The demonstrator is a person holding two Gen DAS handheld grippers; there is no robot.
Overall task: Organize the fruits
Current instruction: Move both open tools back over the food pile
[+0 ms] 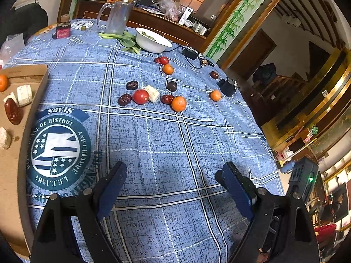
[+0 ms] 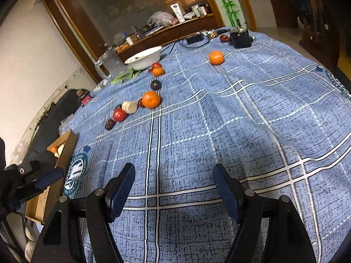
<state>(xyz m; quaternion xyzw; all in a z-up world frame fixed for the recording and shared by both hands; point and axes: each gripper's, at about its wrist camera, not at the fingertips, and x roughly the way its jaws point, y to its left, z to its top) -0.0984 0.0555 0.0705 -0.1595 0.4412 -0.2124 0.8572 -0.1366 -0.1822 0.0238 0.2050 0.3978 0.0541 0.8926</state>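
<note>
Fruits lie scattered on the blue plaid tablecloth: a red tomato, an orange tangerine, dark red dates, a white chunk, a dark plum and more tangerines. A cardboard box at the left holds a tangerine, white chunks and a date. My left gripper is open and empty above bare cloth. My right gripper is open and empty; the tangerine and tomato lie ahead, the box at left.
A white bowl with greens, a glass mug, a small jar, and a black adapter with cable stand at the table's far side. A black device sits far right. The left gripper shows in the right wrist view.
</note>
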